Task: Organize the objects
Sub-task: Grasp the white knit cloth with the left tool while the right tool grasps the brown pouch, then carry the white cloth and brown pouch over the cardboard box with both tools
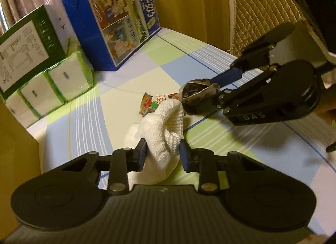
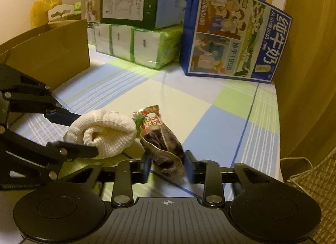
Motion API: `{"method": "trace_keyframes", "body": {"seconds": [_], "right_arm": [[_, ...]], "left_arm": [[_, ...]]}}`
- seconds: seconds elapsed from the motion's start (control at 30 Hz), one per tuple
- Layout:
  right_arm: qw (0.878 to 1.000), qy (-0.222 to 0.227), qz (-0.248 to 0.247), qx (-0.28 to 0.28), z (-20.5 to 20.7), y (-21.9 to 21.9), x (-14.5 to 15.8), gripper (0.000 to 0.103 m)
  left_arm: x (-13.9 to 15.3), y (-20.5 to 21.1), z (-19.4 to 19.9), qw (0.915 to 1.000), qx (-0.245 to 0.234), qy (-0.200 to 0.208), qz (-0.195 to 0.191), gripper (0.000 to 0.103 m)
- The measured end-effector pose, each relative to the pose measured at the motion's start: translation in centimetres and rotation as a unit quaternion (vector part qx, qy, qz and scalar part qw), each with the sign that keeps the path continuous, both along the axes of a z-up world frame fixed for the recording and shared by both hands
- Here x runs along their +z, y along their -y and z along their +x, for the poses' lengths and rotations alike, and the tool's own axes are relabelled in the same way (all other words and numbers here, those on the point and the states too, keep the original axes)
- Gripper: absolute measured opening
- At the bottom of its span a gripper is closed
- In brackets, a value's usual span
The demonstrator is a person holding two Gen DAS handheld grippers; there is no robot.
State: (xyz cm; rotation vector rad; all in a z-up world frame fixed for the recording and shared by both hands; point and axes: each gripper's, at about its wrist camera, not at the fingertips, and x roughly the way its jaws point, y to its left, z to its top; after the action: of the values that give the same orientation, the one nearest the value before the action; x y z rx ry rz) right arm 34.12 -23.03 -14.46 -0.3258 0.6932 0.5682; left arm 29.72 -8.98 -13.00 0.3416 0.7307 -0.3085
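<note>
Over the checked table (image 2: 210, 101), near the open cardboard box (image 2: 52, 55), the left gripper (image 1: 162, 152) pinches a white sock (image 1: 159, 130) while the right gripper (image 2: 168, 167) clamps a dark sock (image 2: 166, 149) (snack wrapper (image 2: 150, 118) lying beneath), so mid-carry, I'd guess, and dropping them into the box comes next.

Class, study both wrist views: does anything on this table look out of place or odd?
Yes. A snack packet lies loose mid-table between a white sock and a dark sock, food among laundry. Each sock sits between the fingers of a tool: left tool, right tool.
</note>
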Motion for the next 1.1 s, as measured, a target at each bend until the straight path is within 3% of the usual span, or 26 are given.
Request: {"method": "trace_keyframes", "body": {"seconds": [0.23, 0.43, 0.6, 0.9, 1.1], "right_arm": [[0.998, -0.018, 0.016, -0.066, -2.6, 0.6, 2.0, 0.019], [0.986, -0.055, 0.056, -0.146, -6.2, 1.7, 5.3, 0.019], [0.976, -0.065, 0.076, -0.193, -10.0, 1.9, 8.6, 0.019], [0.97, -0.056, 0.102, -0.211, -18.0, 0.0, 13.8, 0.019], [0.971, -0.045, 0.115, -0.206, -23.5, -2.2, 15.3, 0.019]], "left_arm": [[1.8, -0.4, -1.9, 0.9993, 0.025, -0.006, -0.026, 0.025], [4.5, -0.7, -5.4, 0.9965, 0.042, -0.017, -0.07, 0.025], [7.5, -1.2, -9.1, 0.9955, 0.041, -0.012, -0.085, 0.025], [12.1, -3.8, -16.2, 0.9932, 0.046, -0.01, -0.106, 0.025], [14.3, -6.6, -20.7, 0.9922, 0.056, -0.002, -0.111, 0.025]]}}
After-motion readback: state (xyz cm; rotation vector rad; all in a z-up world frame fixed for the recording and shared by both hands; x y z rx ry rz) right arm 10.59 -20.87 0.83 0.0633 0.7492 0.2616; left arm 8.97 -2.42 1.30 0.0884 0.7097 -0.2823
